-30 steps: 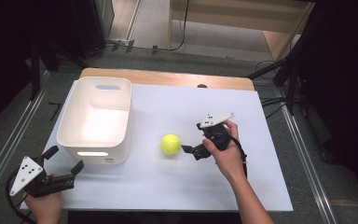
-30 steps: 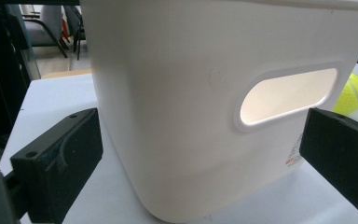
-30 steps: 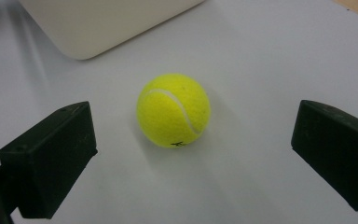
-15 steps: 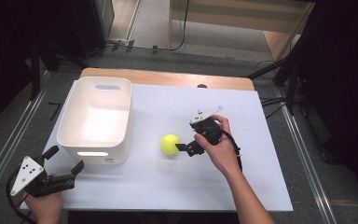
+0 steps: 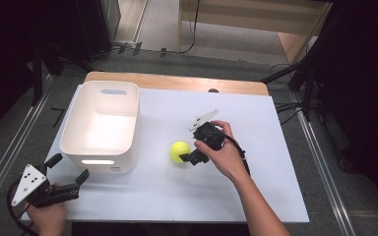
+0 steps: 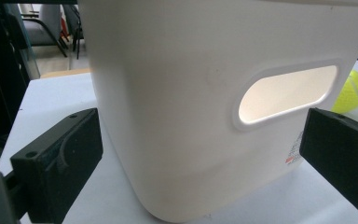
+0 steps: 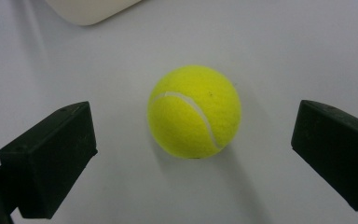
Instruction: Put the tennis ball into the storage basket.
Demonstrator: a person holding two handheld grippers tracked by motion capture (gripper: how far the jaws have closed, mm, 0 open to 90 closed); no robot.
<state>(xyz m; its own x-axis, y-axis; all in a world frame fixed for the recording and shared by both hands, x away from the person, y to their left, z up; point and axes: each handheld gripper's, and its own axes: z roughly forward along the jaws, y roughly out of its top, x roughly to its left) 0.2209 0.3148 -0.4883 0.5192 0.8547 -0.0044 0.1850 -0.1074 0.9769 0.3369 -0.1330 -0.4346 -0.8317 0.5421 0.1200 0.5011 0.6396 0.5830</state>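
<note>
A yellow tennis ball (image 5: 179, 151) (image 7: 194, 112) lies on the white table (image 5: 256, 162), just right of a white plastic bin (image 5: 101, 127). My right gripper (image 5: 189, 156) (image 7: 193, 158) is open, pointing down at the ball; the ball lies ahead of the gap between the two jaws, untouched. My left gripper (image 5: 69, 174) (image 6: 200, 161) is open at the table's front left corner, facing the bin's near wall (image 6: 200, 102) with its handle slot. The ball (image 6: 352, 91) peeks past the bin's right side.
The bin is empty and takes up the table's left half. A wooden strip (image 5: 177, 82) runs along the table's far edge. Dark floor, metal rails and cables surround the table.
My right gripper has moved left and down toward the ball, closing the distance. The left gripper and the ball have stayed where they were.
</note>
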